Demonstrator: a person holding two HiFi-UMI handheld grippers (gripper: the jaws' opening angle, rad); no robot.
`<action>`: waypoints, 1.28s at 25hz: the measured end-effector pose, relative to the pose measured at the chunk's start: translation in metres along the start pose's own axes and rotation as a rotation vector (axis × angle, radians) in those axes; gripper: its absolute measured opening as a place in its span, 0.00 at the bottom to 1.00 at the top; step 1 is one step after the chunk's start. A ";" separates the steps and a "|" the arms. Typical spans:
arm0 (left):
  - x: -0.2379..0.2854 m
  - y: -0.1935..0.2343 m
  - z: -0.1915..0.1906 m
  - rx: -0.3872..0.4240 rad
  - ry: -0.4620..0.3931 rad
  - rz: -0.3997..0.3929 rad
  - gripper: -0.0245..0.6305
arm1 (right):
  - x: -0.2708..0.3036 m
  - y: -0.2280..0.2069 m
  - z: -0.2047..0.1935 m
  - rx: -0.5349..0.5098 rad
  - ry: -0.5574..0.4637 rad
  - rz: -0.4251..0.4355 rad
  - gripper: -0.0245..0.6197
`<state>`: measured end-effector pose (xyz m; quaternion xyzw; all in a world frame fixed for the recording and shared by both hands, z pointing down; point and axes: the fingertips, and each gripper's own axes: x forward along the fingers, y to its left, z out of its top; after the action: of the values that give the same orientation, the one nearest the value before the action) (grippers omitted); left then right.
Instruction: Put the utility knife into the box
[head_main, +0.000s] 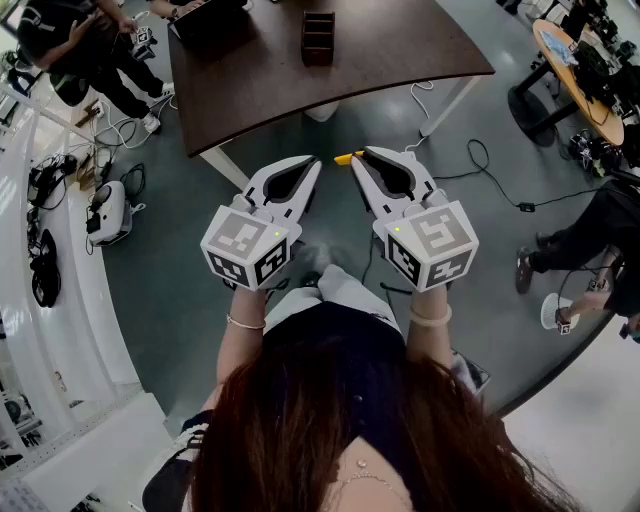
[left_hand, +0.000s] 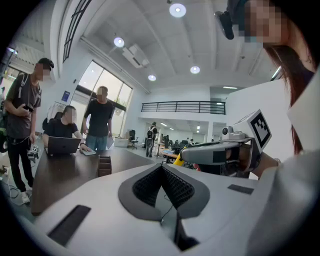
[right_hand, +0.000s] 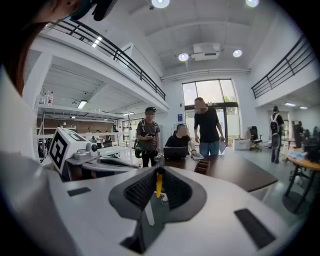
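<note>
The person is holding two grippers side by side over the grey floor (head_main: 180, 230), short of the dark brown table (head_main: 400, 60). Each gripper is carrying one cube with black-and-white square markers, one (head_main: 245, 245) on the left and one (head_main: 432, 240) on the right; the patterns are not forming readable letters.

The left gripper (head_main: 306, 165) is keeping its jaws pressed together with nothing between them. The right gripper (head_main: 366, 156) is pinching the one yellow utility knife (head_main: 343, 158) at the jaw tips. In the right gripper view the knife (right_hand: 159, 184) is showing as a thin upright strip between the dark ribbed pads, so its long axis is running across the jaws. In the head view its yellow end is sticking out on the side facing the left gripper.

One dark brown box (head_main: 318, 38) is standing upright on the table, well apart from the knife. Three people (right_hand: 207, 125) are gathering at the table's far side, one sitting at a single open laptop (right_hand: 175, 152).
</note>
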<state>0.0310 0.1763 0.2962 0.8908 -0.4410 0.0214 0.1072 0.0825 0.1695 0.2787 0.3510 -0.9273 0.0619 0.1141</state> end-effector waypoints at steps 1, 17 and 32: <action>0.000 0.000 -0.001 -0.001 0.001 0.000 0.03 | -0.001 0.000 -0.001 0.001 0.000 0.000 0.12; 0.016 -0.001 -0.007 -0.006 0.027 -0.013 0.03 | 0.003 -0.010 -0.002 0.021 -0.016 0.035 0.12; 0.059 0.045 0.001 -0.011 0.004 0.024 0.03 | 0.058 -0.051 0.007 0.006 -0.036 0.099 0.12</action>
<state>0.0315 0.1035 0.3104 0.8848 -0.4517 0.0221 0.1127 0.0731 0.0928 0.2889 0.3060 -0.9453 0.0638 0.0929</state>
